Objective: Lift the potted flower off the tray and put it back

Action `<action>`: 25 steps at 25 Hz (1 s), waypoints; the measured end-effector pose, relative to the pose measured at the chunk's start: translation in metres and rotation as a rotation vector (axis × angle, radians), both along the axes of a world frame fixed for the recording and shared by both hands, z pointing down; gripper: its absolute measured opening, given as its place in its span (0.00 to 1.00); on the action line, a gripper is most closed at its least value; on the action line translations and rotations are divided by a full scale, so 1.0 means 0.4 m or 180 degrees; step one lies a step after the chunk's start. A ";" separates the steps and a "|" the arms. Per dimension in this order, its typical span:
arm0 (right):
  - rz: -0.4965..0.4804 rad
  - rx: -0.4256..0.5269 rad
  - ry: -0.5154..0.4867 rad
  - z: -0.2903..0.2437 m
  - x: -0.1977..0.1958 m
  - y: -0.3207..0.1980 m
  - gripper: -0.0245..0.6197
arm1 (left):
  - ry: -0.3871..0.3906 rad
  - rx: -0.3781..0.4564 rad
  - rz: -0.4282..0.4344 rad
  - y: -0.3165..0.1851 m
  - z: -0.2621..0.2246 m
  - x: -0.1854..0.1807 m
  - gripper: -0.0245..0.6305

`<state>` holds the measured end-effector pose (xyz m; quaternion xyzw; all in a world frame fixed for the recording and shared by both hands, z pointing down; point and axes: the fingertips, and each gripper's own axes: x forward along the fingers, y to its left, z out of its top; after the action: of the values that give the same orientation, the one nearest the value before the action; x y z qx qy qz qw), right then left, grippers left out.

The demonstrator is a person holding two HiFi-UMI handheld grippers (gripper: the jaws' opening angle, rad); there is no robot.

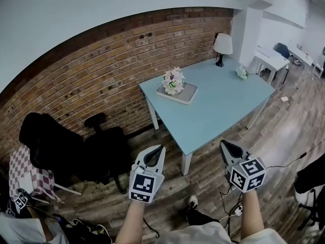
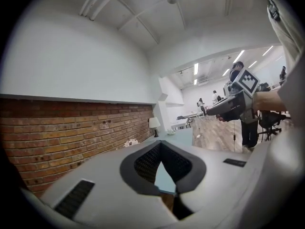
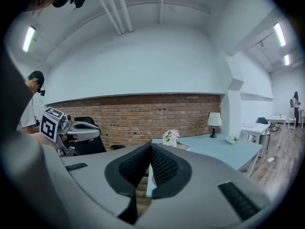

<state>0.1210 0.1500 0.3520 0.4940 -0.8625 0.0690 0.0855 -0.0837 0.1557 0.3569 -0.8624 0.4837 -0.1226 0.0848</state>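
The potted flower, white and pink blooms, stands on a grey tray near the far left corner of the light blue table. Both grippers hover over the wooden floor, short of the table's near corner and apart from the pot. My left gripper is shut with nothing in it, and my right gripper is shut and empty too. In the right gripper view the flower shows beyond the closed jaws, with the left gripper off to the left. The left gripper view shows the flower small, past its closed jaws.
A table lamp and a small white ornament stand at the table's far end. Black office chairs and a checked cloth sit left by the brick wall. A white desk stands at the back right.
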 end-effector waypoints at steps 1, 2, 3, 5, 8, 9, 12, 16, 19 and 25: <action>-0.0022 0.0010 -0.0009 0.001 0.001 -0.022 0.07 | -0.0010 -0.0008 -0.0007 -0.022 0.003 0.004 0.07; -0.0051 0.0023 -0.0012 0.002 0.001 -0.045 0.07 | -0.0013 -0.0014 -0.0017 -0.044 0.006 0.009 0.07; -0.0079 0.0037 -0.0012 0.002 0.002 -0.067 0.07 | -0.0012 -0.0023 -0.0026 -0.066 0.009 0.014 0.07; -0.0123 0.0064 -0.0013 0.000 0.003 -0.112 0.07 | -0.0020 -0.0050 -0.0038 -0.110 0.015 0.024 0.07; -0.0157 0.0105 -0.0013 -0.011 0.010 -0.189 0.07 | -0.0030 -0.0083 -0.0071 -0.183 0.018 0.036 0.07; -0.0166 0.0118 -0.0013 -0.014 0.013 -0.214 0.07 | -0.0027 -0.0090 -0.0088 -0.208 0.019 0.039 0.07; -0.0209 0.0149 -0.0016 -0.019 0.024 -0.285 0.07 | -0.0028 -0.0108 -0.0128 -0.275 0.023 0.054 0.07; -0.0249 0.0172 -0.0027 -0.028 0.045 -0.388 0.07 | -0.0027 -0.0124 -0.0186 -0.363 0.025 0.076 0.07; -0.0310 0.0162 -0.0033 -0.024 0.052 -0.456 0.07 | -0.0022 -0.0134 -0.0260 -0.424 0.028 0.085 0.07; -0.0377 0.0162 -0.0071 -0.024 0.062 -0.561 0.07 | -0.0047 -0.0163 -0.0327 -0.509 0.034 0.100 0.07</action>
<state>0.1459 -0.0744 0.3426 0.4433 -0.8926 0.0473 0.0672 -0.0439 -0.0478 0.3703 -0.8374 0.5234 -0.1455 0.0599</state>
